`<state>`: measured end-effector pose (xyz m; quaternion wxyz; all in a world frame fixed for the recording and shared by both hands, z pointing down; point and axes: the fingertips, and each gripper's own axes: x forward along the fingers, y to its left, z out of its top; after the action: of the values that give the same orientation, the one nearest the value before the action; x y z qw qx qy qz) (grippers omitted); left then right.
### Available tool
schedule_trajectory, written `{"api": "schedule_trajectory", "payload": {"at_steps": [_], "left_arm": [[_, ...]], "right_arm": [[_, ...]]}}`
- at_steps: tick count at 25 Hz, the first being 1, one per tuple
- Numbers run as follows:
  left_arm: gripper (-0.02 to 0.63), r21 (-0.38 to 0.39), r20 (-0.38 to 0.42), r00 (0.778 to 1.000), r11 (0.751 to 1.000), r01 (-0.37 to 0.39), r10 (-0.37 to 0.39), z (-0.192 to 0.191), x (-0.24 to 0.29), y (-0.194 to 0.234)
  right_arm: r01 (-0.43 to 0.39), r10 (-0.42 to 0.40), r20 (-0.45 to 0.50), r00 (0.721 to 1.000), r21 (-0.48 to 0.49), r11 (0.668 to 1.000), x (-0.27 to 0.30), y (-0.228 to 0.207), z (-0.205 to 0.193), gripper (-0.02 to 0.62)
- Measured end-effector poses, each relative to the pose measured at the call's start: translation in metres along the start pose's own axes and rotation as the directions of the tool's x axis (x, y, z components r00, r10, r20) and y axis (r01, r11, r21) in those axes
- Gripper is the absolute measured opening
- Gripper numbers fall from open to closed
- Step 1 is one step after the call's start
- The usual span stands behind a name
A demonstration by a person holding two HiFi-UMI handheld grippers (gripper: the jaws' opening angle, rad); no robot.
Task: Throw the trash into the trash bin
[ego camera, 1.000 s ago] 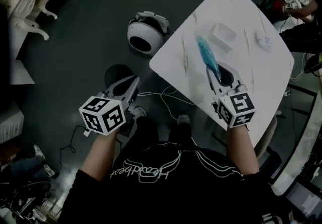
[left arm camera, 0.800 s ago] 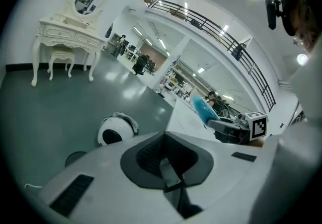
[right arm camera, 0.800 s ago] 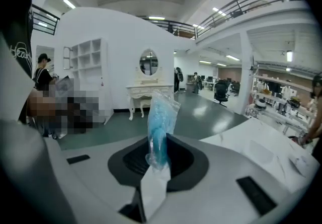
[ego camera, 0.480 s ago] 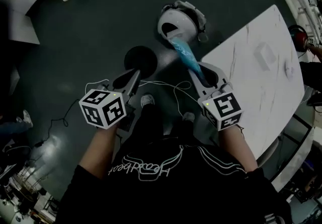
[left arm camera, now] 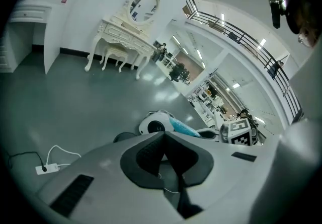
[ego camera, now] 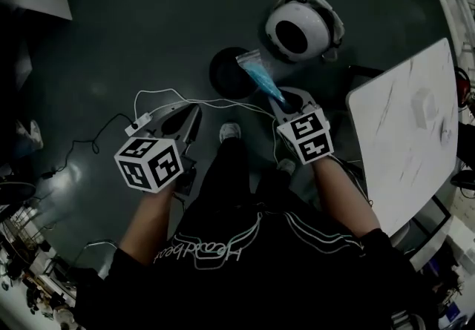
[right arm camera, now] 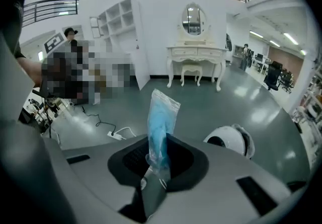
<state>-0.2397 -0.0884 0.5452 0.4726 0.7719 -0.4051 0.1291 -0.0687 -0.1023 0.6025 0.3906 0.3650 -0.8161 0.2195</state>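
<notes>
The trash [right arm camera: 162, 112], a clear plastic bag with something blue inside, is pinched by its lower end between the jaws of the right gripper [right arm camera: 157, 150], which are closed on it. The rest of the bag sticks out ahead of the jaw tips, loose and unsupported. The trash bin [ego camera: 298, 30], white and rounded with 1 dark round opening, sits on the floor ahead of this gripper and a little to its right, apart from the bag's free end. A flat dark disc [ego camera: 223, 76] lies on the floor just below that free end, left of the bin. It is not the target, though it could be mistaken for it. A white cable [ego camera: 159, 95] trails over the floor to the gripper's left, and the desk [ego camera: 404, 136] stands to its right.

The left gripper [left arm camera: 164, 140] has its 2 jaws together with nothing between them. It sits to the left of the right gripper and has no part in this step.

To do the step well, I would carry the bag's free end right over the bin's opening before letting go. The bag looks light and floppy, so a release from high up or from the side may drift onto the floor. Go low and central, then open the jaws wide, since thin plastic may cling to a pad
</notes>
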Motion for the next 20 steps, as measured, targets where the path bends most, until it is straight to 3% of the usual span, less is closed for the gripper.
{"api": "schedule_trajectory", "payload": {"at_steps": [5,10,20], "left_arm": [[0.005,-0.013,-0.014,0.999,0.999,-0.029,0.029,-0.016,-0.012,0.019],[0.005,-0.013,-0.031,0.999,0.999,-0.039,0.038,-0.025,-0.015,0.033],[0.005,-0.035,-0.056,0.997,0.998,-0.048,0.046,-0.026,-0.012,0.052]], "right_arm": [[-0.049,0.050,-0.163,0.985,0.008,0.999,0.071,0.004,-0.037,0.075],[-0.060,0.060,-0.312,0.948,0.010,0.998,0.119,-0.007,-0.070,0.075],[-0.062,0.071,-0.457,0.886,0.036,0.997,0.178,-0.007,-0.094,0.077]]}}
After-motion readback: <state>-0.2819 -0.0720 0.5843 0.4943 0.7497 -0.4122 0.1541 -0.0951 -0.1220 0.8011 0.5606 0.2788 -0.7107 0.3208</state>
